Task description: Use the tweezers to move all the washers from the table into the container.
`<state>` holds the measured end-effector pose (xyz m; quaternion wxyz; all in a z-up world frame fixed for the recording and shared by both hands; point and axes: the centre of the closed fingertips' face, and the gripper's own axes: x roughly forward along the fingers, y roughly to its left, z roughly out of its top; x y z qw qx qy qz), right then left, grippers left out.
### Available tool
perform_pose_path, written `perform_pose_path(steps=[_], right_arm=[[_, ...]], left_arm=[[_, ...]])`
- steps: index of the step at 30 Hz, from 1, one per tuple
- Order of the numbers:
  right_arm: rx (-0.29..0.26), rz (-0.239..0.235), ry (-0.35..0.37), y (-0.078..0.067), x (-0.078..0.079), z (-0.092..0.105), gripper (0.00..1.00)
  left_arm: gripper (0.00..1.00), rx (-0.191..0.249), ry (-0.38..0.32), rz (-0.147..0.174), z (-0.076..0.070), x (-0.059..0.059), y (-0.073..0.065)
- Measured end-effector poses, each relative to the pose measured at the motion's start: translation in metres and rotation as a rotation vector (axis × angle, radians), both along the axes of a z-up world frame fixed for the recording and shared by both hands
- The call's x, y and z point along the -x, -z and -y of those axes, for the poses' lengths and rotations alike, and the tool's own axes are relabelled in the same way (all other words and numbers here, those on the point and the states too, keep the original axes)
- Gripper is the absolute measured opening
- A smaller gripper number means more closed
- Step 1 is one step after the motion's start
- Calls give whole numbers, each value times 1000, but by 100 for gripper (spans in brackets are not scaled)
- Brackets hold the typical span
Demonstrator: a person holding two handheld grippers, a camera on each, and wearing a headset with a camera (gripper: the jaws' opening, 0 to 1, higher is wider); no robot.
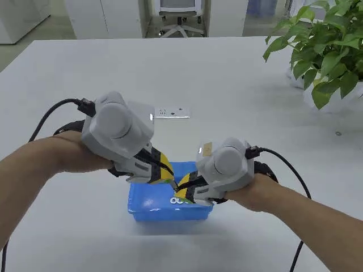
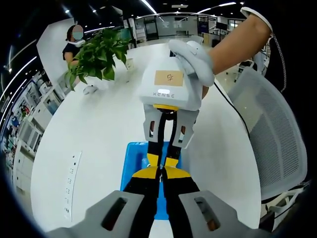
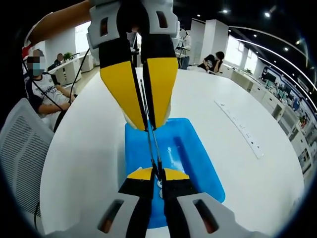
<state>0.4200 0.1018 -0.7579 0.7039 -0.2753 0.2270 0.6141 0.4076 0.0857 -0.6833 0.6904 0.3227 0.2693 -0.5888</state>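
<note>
A blue container (image 1: 146, 207) sits on the white table, with small pale washers (image 1: 176, 200) lying inside it. My two grippers meet tip to tip just above its far rim. The left gripper (image 1: 168, 178) comes in from the left and the right gripper (image 1: 183, 190) from the right. In the right gripper view, thin metal tweezers (image 3: 150, 139) run from the left gripper's yellow jaws (image 3: 147, 121) down to my right gripper (image 3: 158, 174) over the container (image 3: 190, 148). Both pairs of jaws stand shut on the tweezers. In the left gripper view, the left gripper (image 2: 159, 171) faces the right gripper (image 2: 167, 157).
A flat power strip (image 1: 172, 114) lies on the table beyond the container. A potted plant (image 1: 326, 45) stands at the far right corner. An office chair (image 1: 178, 11) is behind the table, and a mesh chair (image 2: 277, 134) stands beside it. People sit in the background.
</note>
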Motion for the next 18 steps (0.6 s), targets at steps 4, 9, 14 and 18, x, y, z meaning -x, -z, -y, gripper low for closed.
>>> perform_pose_path(steps=[4, 9, 14, 18], right_arm=[[-5, 11, -17, -5, 4, 0, 6], [7, 32, -37, -11, 11, 3, 6], [12, 41, -45, -16, 19, 7, 5], [24, 53, -59, -19, 25, 10, 5]], left_arm=[[6, -19, 19, 17, -2, 6, -4], [6, -32, 27, 23, -7, 12, -7], [6, -37, 36, 28, -8, 17, -10], [6, -47, 47, 30, -9, 23, -9]])
